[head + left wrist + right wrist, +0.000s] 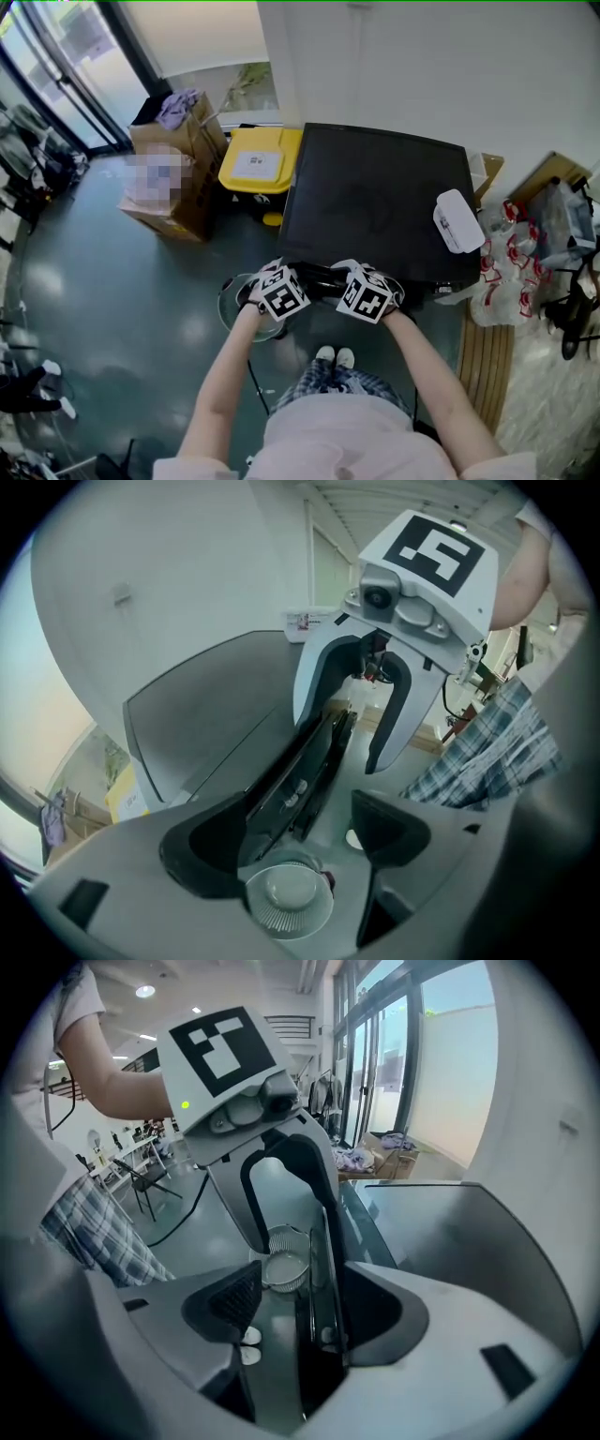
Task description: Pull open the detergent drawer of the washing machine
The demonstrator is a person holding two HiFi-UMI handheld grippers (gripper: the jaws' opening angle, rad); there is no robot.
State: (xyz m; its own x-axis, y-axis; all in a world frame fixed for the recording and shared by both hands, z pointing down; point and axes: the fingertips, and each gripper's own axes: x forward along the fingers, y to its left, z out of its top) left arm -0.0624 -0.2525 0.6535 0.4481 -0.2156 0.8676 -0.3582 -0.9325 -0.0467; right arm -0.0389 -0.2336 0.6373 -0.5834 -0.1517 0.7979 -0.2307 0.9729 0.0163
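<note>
The washing machine has a flat black top, and I stand at its front. Both grippers hang side by side over its front top edge, pointing steeply down. My left gripper is open; in the left gripper view the dark front strip with its buttons runs between the jaws, close to the left pad. My right gripper also straddles that strip, its jaws apart with a gap on the left side. I cannot tell the drawer front apart from the strip.
A clear ribbed basin sits on the floor under the left gripper. A white flat object lies on the machine's top at the right. A yellow bin and cardboard boxes stand to the left, plastic bags to the right.
</note>
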